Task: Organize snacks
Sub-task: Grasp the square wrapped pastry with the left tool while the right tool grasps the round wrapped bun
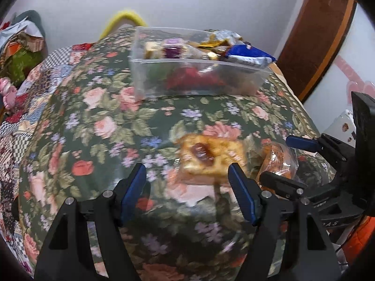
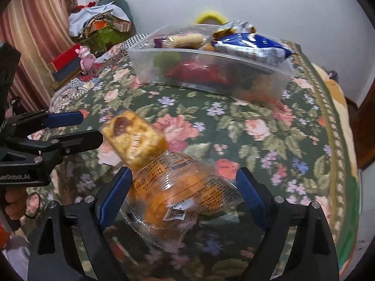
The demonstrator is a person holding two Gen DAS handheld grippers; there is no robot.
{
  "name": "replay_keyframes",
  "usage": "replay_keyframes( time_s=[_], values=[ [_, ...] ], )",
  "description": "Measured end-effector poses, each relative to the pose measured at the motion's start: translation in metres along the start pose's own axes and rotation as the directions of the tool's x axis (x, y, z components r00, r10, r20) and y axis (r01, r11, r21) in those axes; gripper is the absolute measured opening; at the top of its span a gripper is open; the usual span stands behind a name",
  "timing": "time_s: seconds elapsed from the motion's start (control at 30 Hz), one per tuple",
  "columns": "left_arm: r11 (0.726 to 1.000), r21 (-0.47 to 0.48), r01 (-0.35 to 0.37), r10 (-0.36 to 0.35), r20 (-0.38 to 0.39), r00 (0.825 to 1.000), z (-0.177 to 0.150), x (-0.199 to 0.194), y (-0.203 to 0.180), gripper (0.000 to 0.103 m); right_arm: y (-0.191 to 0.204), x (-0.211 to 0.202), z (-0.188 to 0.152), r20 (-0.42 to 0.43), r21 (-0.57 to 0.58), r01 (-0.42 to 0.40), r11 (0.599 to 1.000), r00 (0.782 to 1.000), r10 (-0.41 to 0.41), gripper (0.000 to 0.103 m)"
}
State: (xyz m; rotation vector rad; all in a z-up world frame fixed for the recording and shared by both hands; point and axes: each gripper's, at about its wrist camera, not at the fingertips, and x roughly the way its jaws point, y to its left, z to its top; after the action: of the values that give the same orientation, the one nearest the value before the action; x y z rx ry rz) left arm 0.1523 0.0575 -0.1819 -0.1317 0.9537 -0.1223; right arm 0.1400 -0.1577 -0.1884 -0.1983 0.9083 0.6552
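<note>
Blurred jam pastry [image 1: 206, 159], wrapped bun [image 2: 182, 194] – print unreadable, clear bin [image 2: 211, 70] contents smeared

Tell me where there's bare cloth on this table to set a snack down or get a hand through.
Free: the floral cloth between the clear bin and the grippers, especially left of the jam pastry. Crowded: the near right, where the pastry and wrapped bun touch, and the bin, already heaped.

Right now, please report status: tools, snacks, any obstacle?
Left tool open, empty. Right tool open around wrapped bun, not closed. Pastry beside it. Box ahead, path free.
</note>
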Motion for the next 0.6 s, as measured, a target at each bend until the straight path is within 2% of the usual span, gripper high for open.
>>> replay_keyframes(
  time_s=[0.17, 0.27, 0.33, 0.5, 0.6],
  values=[
    [0.998, 0.07, 0.004, -0.003, -0.009, 1.0, 0.005, 0.016, -0.023, 0.074, -0.025, -0.01, -0.005, -0.006, 0.019, 0.05, 0.999, 0.999, -0.05, 0.089],
    [0.997, 0.081, 0.006, -0.004, -0.028, 1.0, 0.007, 0.028, -0.027, 0.078, -0.041, -0.019, -0.01, -0.007, 0.079, 0.031, 0.996, 0.999, -0.031, 0.089],
    [0.996, 0.087, -0.018, 0.02, -0.025, 0.999, 0.008, 0.035, -0.028, 0.08, -0.048, -0.025, -0.013, -0.006, 0.122, -0.001, 0.992, 1.0, 0.002, 0.089],
    [0.999, 0.029, 0.019, -0.017, -0.085, 0.996, 0.013, 0.057, -0.019, 0.084, -0.047, -0.025, -0.019, -0.019, 0.153, -0.028, 0.988, 0.999, 0.031, 0.089],
    [1.0, 0.025, -0.002, 0.004, -0.06, 0.998, 0.014, 0.058, -0.017, 0.083, -0.042, -0.016, -0.02, -0.035, 0.151, -0.029, 0.988, 0.999, 0.035, 0.089]
  ],
)
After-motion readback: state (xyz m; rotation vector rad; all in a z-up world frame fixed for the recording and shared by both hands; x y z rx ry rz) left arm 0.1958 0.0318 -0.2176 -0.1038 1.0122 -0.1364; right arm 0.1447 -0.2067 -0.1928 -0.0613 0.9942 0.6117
